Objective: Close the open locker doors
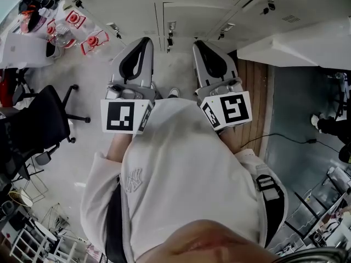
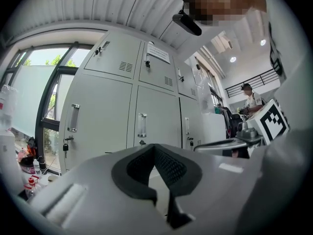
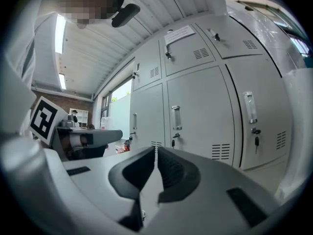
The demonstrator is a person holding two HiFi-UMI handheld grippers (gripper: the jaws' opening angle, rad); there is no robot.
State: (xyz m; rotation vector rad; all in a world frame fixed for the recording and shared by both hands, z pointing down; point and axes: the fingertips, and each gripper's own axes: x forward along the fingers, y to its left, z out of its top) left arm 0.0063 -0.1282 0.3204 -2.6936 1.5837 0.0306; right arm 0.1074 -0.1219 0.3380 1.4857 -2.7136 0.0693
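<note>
Left tongs and right tongs pinched closed, empty, facing lockers. Door open at lockers' right; risk: smooth tips skid, door rebounds.

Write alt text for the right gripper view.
The right gripper, its black-padded grey jaws closed on nothing, points at a wall of pale grey metal lockers; the doors facing it are shut.

R gripper, jaws together & empty, facing grey lockers close ahead.
</note>
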